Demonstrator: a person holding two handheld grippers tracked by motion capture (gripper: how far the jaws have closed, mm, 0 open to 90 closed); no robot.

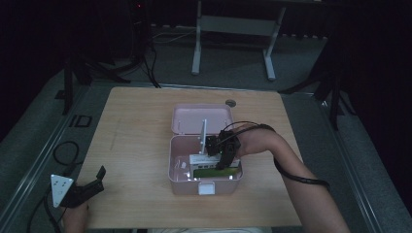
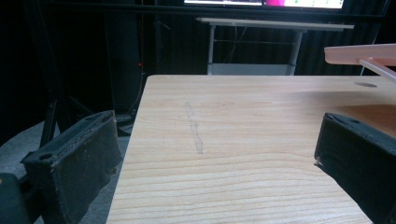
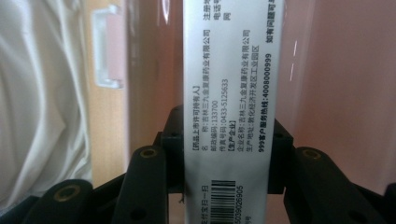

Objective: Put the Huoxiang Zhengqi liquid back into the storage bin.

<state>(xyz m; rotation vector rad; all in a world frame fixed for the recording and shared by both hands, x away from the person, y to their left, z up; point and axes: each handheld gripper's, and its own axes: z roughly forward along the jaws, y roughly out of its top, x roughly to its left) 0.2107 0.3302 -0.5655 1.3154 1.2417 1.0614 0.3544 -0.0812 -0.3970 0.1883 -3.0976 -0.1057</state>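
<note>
High view. Pink box sits at table centre, lid hinged open toward 12 o'clock. Right tongs reach into the box from 3 o'clock, over a white carton and a green-faced pack lying inside. The carton looks to lie with its long axis running 9 to 3 o'clock along the box. Left tongs rest at the near-left table corner, about 8 o'clock from the box and well apart from it. The right hand is plainly the nearer one.

Left gripper view. Left tongs spread wide, nothing between the jaws, bare table ahead. Edge of the pink lid enters at 2 o'clock. Faint scuff on the wood at centre.

Right gripper view. Right tongs pinch the white carton across its narrow width, one jaw on each long side; the printed face with barcode runs straight away from the tongs toward 12 o'clock, so the long axis lies in line with the jaws. Pink box wall close at 3 o'clock; front latch at 10 o'clock, white cloth beyond it.

Judgement: any lift or set-down turns on clearing the near pink wall; the green pack beside the carton is the only close obstruction.
</note>
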